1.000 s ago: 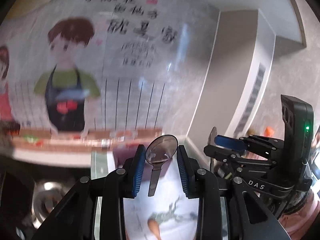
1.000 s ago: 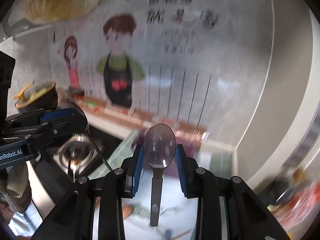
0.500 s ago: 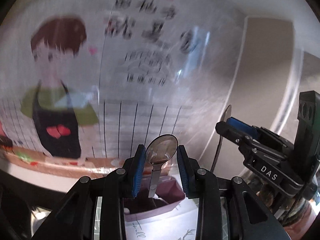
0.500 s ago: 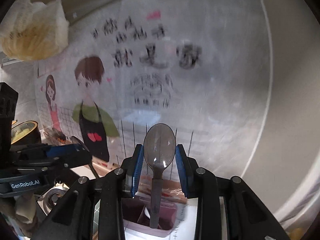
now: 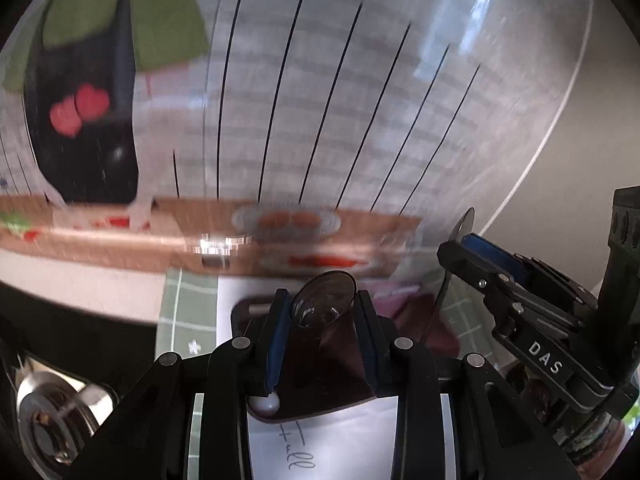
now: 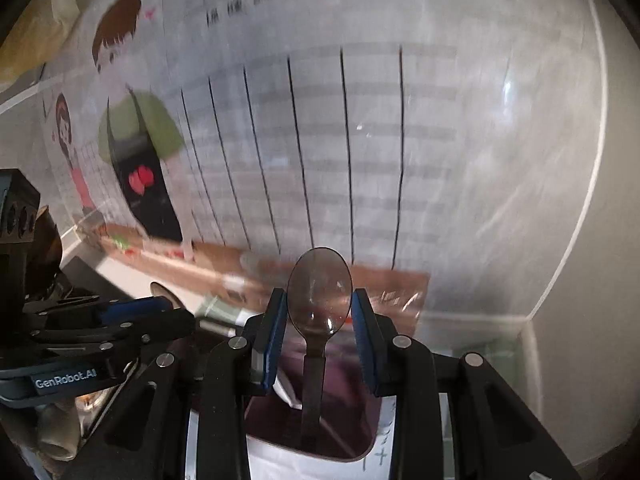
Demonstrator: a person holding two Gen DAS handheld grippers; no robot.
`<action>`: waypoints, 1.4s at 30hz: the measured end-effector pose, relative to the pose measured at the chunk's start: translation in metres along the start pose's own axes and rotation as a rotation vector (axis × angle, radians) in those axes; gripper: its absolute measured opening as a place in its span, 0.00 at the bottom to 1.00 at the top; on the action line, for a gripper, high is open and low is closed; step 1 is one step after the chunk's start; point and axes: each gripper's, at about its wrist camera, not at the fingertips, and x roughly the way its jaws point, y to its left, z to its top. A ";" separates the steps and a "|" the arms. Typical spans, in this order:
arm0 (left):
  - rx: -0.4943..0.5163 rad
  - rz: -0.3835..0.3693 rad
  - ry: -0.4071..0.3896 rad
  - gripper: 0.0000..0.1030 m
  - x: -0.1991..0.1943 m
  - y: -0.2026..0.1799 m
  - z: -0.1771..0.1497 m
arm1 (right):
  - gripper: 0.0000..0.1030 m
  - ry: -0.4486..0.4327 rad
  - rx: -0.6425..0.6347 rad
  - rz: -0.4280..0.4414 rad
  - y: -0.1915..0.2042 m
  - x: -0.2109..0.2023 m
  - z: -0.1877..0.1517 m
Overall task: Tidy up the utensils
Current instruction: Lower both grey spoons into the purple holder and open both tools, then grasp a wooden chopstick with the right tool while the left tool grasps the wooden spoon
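Note:
In the left wrist view my left gripper (image 5: 321, 297) is shut on a smoky clear plastic spoon (image 5: 325, 307), bowl up between the blue pads. Right below it stands a dark maroon holder (image 5: 334, 364), with a white ball-ended thing (image 5: 264, 404) at its near edge. My right gripper (image 5: 476, 254) shows at the right, gripping a spoon seen edge-on. In the right wrist view my right gripper (image 6: 319, 294) is shut on a second clear spoon (image 6: 320, 288). Its handle points down into the maroon holder (image 6: 352, 412). The left gripper (image 6: 136, 314) is at the left.
A wall poster (image 5: 320, 100) with cartoon figures and ruled lines stands close ahead. The holder rests on white paper with handwriting (image 5: 304, 456) over a green grid mat (image 5: 180, 320). A stove burner (image 5: 52, 420) lies at lower left, jars (image 5: 592, 440) at lower right.
Both grippers have dropped and moved in towards the wall, each still gripping its spoon. The maroon holder, small and far before, now sits right under the fingers.

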 end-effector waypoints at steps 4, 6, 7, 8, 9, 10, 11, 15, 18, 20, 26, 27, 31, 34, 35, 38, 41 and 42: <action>-0.059 -0.004 0.030 0.38 0.000 0.009 -0.008 | 0.44 0.063 0.009 0.013 0.000 -0.001 -0.008; -0.067 -0.005 0.022 0.44 -0.011 0.010 -0.011 | 0.52 0.058 0.009 0.009 0.002 -0.012 -0.011; -0.062 -0.005 0.010 0.46 -0.021 0.009 -0.014 | 0.56 0.063 0.011 0.007 0.003 -0.019 -0.013; -0.052 -0.001 -0.001 0.50 -0.031 0.007 -0.018 | 0.61 0.068 0.010 0.001 0.003 -0.026 -0.016; -0.042 0.007 -0.008 0.53 -0.038 0.007 -0.020 | 0.64 0.073 0.007 -0.006 0.004 -0.034 -0.019; -0.027 0.021 -0.012 0.54 -0.047 0.005 -0.025 | 0.66 0.081 -0.003 -0.013 0.007 -0.042 -0.023; -0.011 0.036 -0.011 0.57 -0.056 0.003 -0.030 | 0.70 0.090 -0.015 -0.020 0.011 -0.048 -0.026; 0.026 0.079 0.012 0.65 -0.075 0.000 -0.056 | 0.80 0.136 -0.075 -0.042 0.022 -0.076 -0.051; 0.049 0.088 0.053 0.65 -0.081 -0.006 -0.084 | 0.86 0.170 -0.101 -0.043 0.030 -0.096 -0.074; 0.057 0.079 0.084 0.65 -0.083 -0.010 -0.104 | 0.92 0.188 -0.105 -0.041 0.034 -0.108 -0.091; 0.106 0.044 0.197 0.65 -0.073 -0.031 -0.171 | 0.98 0.254 -0.103 -0.071 0.040 -0.128 -0.142; 0.113 0.036 0.216 0.65 -0.070 -0.034 -0.180 | 0.98 0.277 -0.100 -0.083 0.039 -0.129 -0.155; 0.131 0.028 0.280 0.65 -0.056 -0.043 -0.216 | 0.98 0.362 -0.051 -0.103 0.031 -0.125 -0.191; 0.113 0.022 0.315 0.65 -0.051 -0.044 -0.234 | 0.98 0.395 0.018 -0.103 0.022 -0.129 -0.212; 0.108 0.019 0.324 0.65 -0.051 -0.045 -0.240 | 0.98 0.403 0.037 -0.101 0.019 -0.131 -0.218; 0.099 0.017 0.336 0.65 -0.051 -0.045 -0.247 | 0.90 0.419 0.071 -0.093 0.016 -0.131 -0.232; 0.088 0.014 0.340 0.65 -0.050 -0.044 -0.250 | 0.72 0.437 0.090 -0.100 0.018 -0.121 -0.236; 0.081 0.012 0.339 0.65 -0.050 -0.044 -0.250 | 0.67 0.447 0.105 -0.098 0.017 -0.116 -0.237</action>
